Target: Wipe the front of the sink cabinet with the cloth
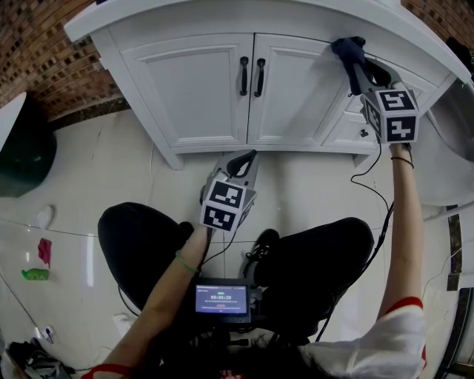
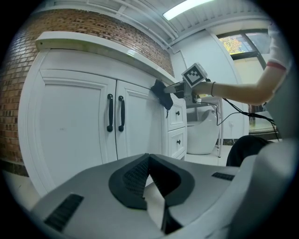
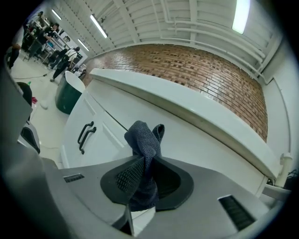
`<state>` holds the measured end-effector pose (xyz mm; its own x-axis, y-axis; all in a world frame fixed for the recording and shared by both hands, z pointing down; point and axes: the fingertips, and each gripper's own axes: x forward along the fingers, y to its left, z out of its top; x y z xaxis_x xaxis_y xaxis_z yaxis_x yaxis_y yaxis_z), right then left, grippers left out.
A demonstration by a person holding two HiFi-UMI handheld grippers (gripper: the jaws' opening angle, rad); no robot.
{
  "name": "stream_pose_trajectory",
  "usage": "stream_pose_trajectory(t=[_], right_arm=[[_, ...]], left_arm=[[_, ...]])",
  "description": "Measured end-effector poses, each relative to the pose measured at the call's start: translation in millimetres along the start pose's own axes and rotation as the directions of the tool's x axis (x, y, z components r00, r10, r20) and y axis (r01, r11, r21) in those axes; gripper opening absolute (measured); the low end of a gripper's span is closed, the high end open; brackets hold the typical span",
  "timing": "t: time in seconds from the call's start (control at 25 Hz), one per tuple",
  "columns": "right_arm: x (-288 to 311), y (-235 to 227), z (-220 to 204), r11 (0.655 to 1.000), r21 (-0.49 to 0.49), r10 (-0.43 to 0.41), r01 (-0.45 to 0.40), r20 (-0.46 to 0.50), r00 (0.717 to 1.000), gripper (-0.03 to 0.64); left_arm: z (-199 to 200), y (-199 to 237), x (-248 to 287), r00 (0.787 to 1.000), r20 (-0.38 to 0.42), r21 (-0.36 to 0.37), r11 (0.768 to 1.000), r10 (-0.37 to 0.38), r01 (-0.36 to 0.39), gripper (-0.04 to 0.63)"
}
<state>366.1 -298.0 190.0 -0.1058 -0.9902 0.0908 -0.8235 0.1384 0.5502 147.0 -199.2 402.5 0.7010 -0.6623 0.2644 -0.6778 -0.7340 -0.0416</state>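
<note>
While the right gripper [image 3: 145, 164] pinches the dark cloth [image 3: 143, 136], bunched end just ahead of its tips at the sink cabinet [image 1: 198, 90] top rail, the door fronts lie to its left and below; left gripper [image 2: 148, 162], jaws pressed together empty, well apart.

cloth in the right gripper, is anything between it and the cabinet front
Nothing visible does. The right gripper is shut on the cloth, which sits right at the cabinet front, just under the countertop.
</note>
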Motion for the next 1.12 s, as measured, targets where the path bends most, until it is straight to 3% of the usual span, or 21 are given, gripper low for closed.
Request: stream_pose_trajectory(t=[0.32,0.6,1.12], right_arm=[[16.8,41.4,-63.4,0.998,0.016,0.06,-0.059,-0.111,0.992,0.064],[31.1,89.1,-137.4,0.989,0.058,0.147,-0.138,-0.227,0.963,0.064],[58.4,203.2,-256.5,0.933,0.03,0.334,-0.358,-0.441,0.833,0.064]], left_arm=[[-9.6,4.7,2.3,1.0,-0.02,-0.01,1.0,0.001,-0.001,0.02],[-22.5,7.3,10.7,0.999,-0.043,-0.023,1.0,0.001,-0.002,0.02],[-45.0,15.8,21.3,0.997,-0.078,-0.05,0.999,-0.001,-0.003,0.02]])
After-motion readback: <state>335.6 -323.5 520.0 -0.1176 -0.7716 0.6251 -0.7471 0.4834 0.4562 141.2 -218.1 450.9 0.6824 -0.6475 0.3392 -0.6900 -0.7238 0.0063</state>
